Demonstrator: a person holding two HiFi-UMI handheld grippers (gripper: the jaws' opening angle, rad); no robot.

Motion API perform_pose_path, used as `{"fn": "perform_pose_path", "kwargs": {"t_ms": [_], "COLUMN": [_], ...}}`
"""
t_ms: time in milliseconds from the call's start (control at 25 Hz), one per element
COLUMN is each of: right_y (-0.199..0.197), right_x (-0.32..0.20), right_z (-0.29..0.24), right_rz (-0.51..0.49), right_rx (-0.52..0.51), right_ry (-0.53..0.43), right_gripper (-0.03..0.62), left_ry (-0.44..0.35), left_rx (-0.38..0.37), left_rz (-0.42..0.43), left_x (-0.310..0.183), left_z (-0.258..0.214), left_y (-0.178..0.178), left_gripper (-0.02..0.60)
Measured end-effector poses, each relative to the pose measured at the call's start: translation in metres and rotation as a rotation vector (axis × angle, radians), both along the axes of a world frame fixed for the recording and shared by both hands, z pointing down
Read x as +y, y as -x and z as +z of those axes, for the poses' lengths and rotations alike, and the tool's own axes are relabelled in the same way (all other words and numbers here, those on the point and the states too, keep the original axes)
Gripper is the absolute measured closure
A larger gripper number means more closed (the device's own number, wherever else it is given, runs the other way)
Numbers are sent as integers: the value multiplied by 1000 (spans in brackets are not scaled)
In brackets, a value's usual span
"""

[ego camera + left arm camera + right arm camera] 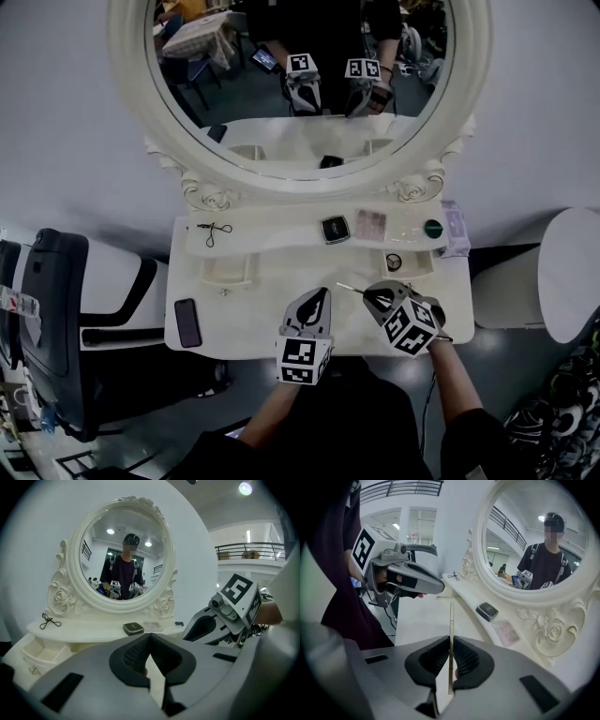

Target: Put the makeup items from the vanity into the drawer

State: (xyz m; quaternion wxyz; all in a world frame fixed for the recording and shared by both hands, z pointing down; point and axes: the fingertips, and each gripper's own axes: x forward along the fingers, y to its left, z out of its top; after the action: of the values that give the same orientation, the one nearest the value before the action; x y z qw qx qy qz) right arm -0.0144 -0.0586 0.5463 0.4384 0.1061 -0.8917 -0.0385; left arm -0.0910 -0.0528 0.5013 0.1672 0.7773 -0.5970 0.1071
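Observation:
My right gripper [375,298] is shut on a thin pale stick [451,620] that pokes up past its jaws over the vanity top [248,323]. The stick [352,288] shows in the head view too. Beside it, my left gripper [322,295] is shut with nothing between its jaws. On the shelf under the mirror lie an eyelash curler [214,232], a black compact [335,229], an eyeshadow palette [370,223] and a green round item [433,228]. Two small drawers stand open: the left drawer [225,272] and the right drawer [417,265], which has a round item [394,262] in it.
A dark phone [187,322] lies at the left of the vanity top. A pink flat case [456,228] sits at the shelf's right end. The oval mirror [300,84] rises behind the shelf. A black chair [56,309] stands to the left, a white round stool [572,272] to the right.

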Motion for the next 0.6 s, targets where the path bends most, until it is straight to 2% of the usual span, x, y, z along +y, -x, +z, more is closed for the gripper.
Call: {"fn": "perform_pose_path", "kwargs": {"t_ms": [320,600], "right_y": [-61,-91], "right_x": [-24,-38], "right_z": [-4,-7], "right_rz": [126,178], "right_rx": [16,31], "right_ry": [-29,-45], "right_gripper": [549,549], "left_ry": [-23,-24], "left_rx": [3,1], "left_rz": [129,188], "left_x": [-28,-46], "left_z": [-5,-6], "left_y": [-56,-81], "left_gripper": [566,566]}}
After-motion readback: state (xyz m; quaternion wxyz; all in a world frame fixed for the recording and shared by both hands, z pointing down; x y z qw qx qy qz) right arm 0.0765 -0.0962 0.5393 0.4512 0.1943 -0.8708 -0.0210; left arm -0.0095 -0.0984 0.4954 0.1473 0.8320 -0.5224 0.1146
